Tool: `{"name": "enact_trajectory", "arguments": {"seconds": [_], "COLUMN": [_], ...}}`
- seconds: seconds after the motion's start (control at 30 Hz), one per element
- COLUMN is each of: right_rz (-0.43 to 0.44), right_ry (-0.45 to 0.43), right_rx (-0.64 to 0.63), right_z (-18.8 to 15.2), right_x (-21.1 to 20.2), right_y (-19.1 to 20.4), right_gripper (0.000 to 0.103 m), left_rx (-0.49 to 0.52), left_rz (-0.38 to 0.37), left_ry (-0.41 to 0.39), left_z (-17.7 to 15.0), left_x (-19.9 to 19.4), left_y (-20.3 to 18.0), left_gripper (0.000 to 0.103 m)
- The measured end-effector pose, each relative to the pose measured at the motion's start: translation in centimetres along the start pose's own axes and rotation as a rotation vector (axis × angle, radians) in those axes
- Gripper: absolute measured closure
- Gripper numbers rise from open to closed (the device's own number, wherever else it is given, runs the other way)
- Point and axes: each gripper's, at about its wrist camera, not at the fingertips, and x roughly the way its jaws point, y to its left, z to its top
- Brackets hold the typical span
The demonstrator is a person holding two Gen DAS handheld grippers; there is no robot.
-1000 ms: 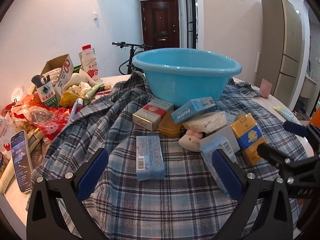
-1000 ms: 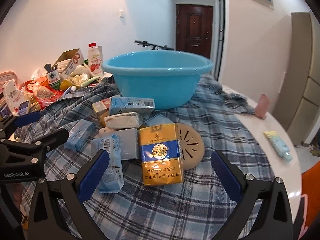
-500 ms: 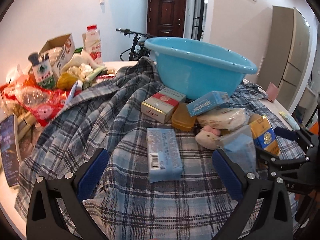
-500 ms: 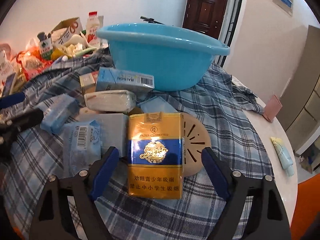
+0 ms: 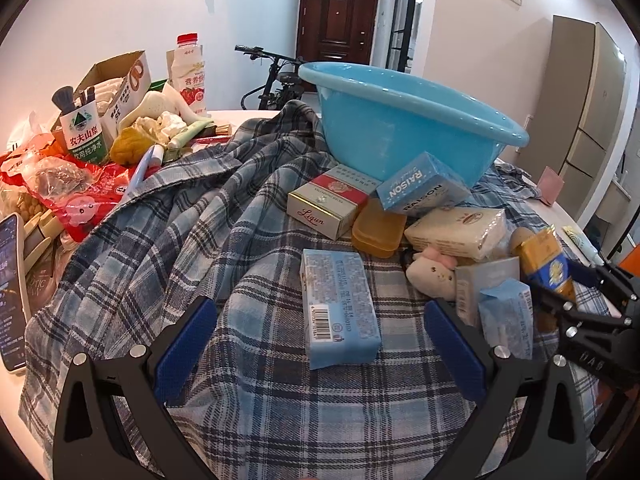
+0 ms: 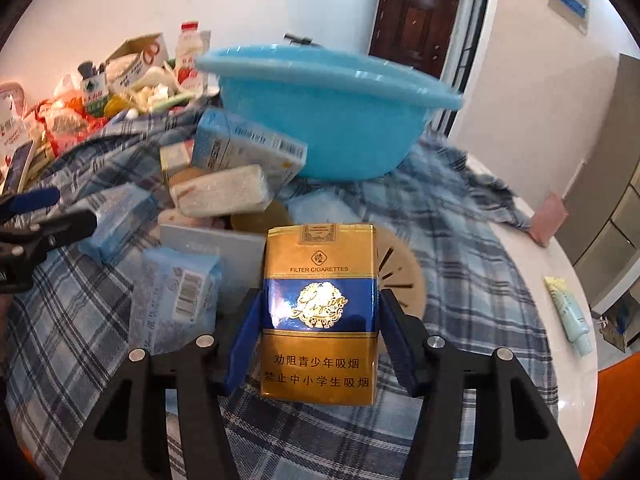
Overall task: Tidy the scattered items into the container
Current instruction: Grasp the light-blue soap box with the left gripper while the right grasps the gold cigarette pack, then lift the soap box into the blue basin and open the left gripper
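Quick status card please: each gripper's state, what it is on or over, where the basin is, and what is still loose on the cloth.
right gripper: closed on the gold and blue cigarette pack, a pad on each side
left gripper: open, empty, straddling the light blue tissue pack
container: blue basin, upright behind the pile, contents not visible
loose on plaid cloth: red and white cigarette box, RAISON box, orange case, small plush
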Motion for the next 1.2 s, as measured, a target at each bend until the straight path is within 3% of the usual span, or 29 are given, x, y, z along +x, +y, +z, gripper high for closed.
{"name": "enact_trajectory", "arguments": {"seconds": [0.23,0.47,0.63,0.77,0.8,0.87,1.2], "right_rz": [0.009,0.044,0.062,0.076,0.077,0.085,0.082], "right_ry": [-0.082,-0.107,-0.107,-0.105,-0.105,-0.104,-0.104], "right_rx": [0.046,0.061,0.070,0.088,0.090,0.092,0.081], "right_z": [0.0,-0.3,-0.6,-0.9,-1.0,-1.1,-1.5], "right_x": [-2.6,-3.2,-2.9,-2.7,-2.7,-2.6,-3.0], "right_y": [-1.0,-1.2,-1.8,-2.4,-2.5,-2.7,-2.3], "right_gripper": [0.043,0.043,0.043,0.043,0.043,0.043,0.043], "left_rx": [-0.022,0.014,0.012,0.036,0.043,0.061,0.124], "left_rz": [-0.091,-0.087,-0.097,-0.066,-0.049,-0.019,-0.045], "left_ry": [0.016,0.042,0.130,0.151,0.152,0.148,0.120], "left_z": [0.3,0.6,0.6,0.6,0.6,0.5,0.3], "left_x": [0.0,1.9,3.7,4.1,4.2,4.1,2.7], "left_y": [0.0,-1.2,-1.3,-1.9,-2.0,-2.3,-3.5], "left_gripper": [0.000,0.003,0.032,0.035,0.041,0.062,0.065]}}
